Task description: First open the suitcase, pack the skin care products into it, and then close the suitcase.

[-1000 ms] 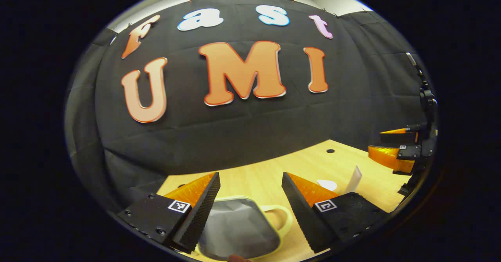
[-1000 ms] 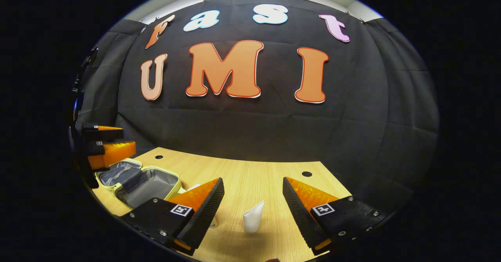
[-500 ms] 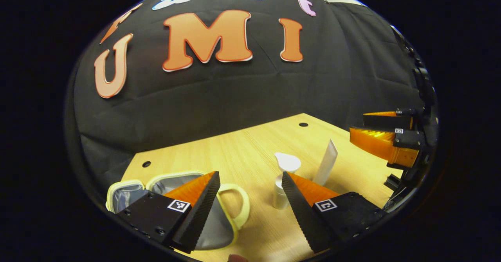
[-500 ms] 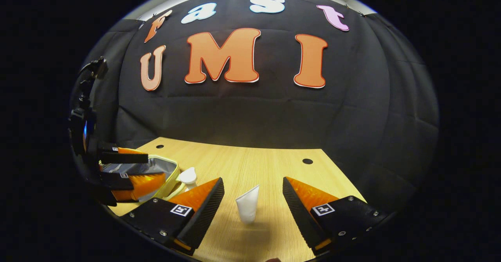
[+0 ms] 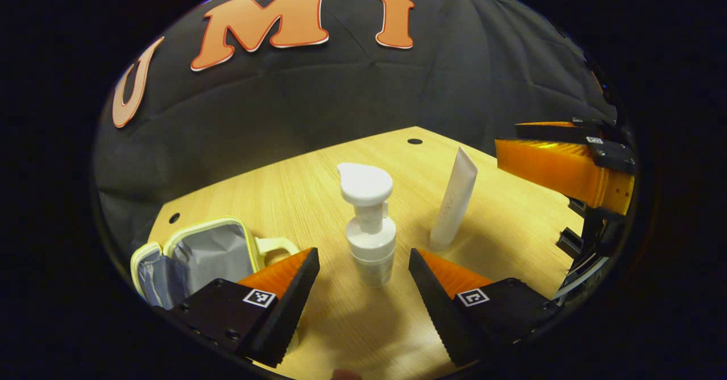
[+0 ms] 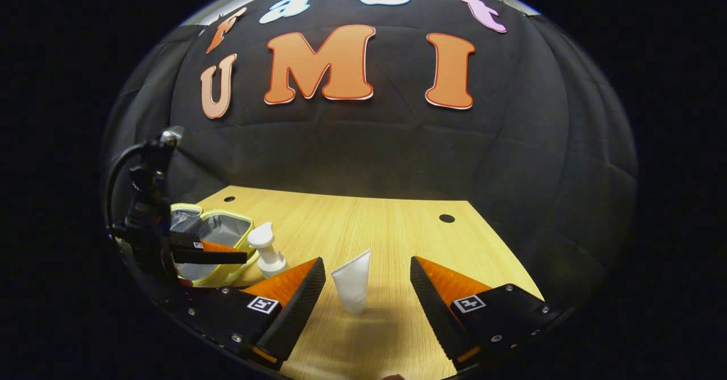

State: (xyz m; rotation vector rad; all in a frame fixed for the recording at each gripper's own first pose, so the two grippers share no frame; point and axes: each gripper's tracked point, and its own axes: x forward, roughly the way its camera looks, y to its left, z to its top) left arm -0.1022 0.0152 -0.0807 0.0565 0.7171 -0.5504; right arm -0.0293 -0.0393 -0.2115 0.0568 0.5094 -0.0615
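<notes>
Pump bottle [image 5: 369, 226] stands upright between the spread left fingers, untouched. Tube [image 6: 352, 282] likewise between the right's. Open suitcase [image 5: 199, 252] just beside the bottle; bare table [image 6: 409, 226] beyond both.

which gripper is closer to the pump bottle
Left. The pump bottle stands just ahead of the open left gripper, between its fingers' line. The right gripper is lined up on the white tube instead, with the bottle off to its left.

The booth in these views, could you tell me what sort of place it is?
Likely a staged recording booth: black cloth wall, bare wooden table, and only an open suitcase, pump bottle and tube laid out.
</notes>
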